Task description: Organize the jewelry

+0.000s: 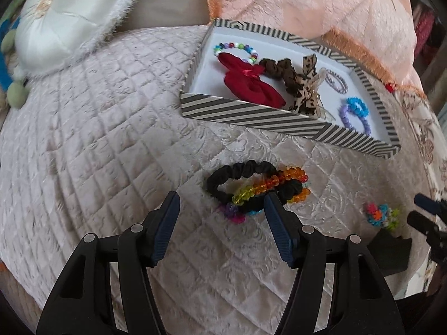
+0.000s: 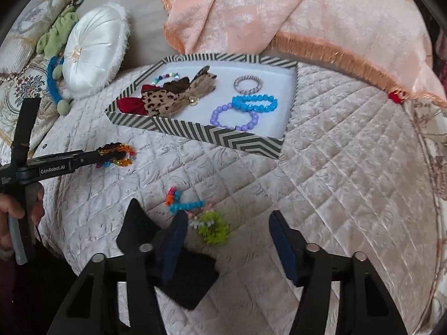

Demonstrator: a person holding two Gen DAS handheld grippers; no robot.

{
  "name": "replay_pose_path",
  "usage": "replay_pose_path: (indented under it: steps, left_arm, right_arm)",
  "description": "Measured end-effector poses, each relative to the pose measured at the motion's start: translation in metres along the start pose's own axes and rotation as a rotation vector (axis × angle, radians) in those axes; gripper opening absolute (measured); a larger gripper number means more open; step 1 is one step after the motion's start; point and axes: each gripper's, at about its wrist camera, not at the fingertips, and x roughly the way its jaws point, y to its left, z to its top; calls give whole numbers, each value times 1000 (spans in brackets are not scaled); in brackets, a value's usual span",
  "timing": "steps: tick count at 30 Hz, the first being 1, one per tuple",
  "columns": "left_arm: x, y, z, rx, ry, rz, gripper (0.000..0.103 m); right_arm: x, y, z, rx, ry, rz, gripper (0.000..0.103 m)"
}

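A black scrunchie [image 1: 243,171] tangled with a rainbow bead bracelet [image 1: 269,184] lies on the quilted bedspread. My left gripper [image 1: 222,201] stands open just short of the pair, its tips at either side of their near end. In the right wrist view my right gripper [image 2: 227,222] is open over a multicoloured spiky bracelet [image 2: 213,227], whose green part lies between the fingers untouched. A black cloth piece [image 2: 190,273] lies under its left finger. Behind stands the striped tray [image 2: 195,135], holding bows, a brown scrunchie and several bead bracelets.
A white round cushion [image 2: 92,58] and a peach fringed blanket [image 2: 307,22] lie behind the tray. A green and blue toy [image 2: 54,64] sits at the left. A hand [image 2: 11,212] holds the left gripper [image 2: 103,155] handle at the left edge. Bare quilt spreads to the right.
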Motion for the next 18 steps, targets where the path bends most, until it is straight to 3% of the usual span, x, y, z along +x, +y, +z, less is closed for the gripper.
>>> replay_pose_path:
  steps: [3,5,9,10,11,13,18]
  left_arm:
    - [5,-3,0,22,1,-1,62]
    - [9,-3,1,23,3,-10,55]
    - [11,-7,1,33,2,-35,21]
    - [10,-8,2,36,0,-33,14]
    - [9,-8,2,36,-5,-33,14]
    - [5,-5,3,13,0,-71,11]
    - [-16,4,4,-28,-10,-148,9]
  right_arm:
    - [16,4,3,-35,33,19,57]
    - [25,5,5,-38,46,57,57]
    - [44,15,4,-54,79,88,57]
    - [47,17,3,-64,75,76,53]
    - [46,18,4,-62,64,74,48]
    - [42,16,6,-38,54,104,19]
    - [27,12,5,-14,5,107,12]
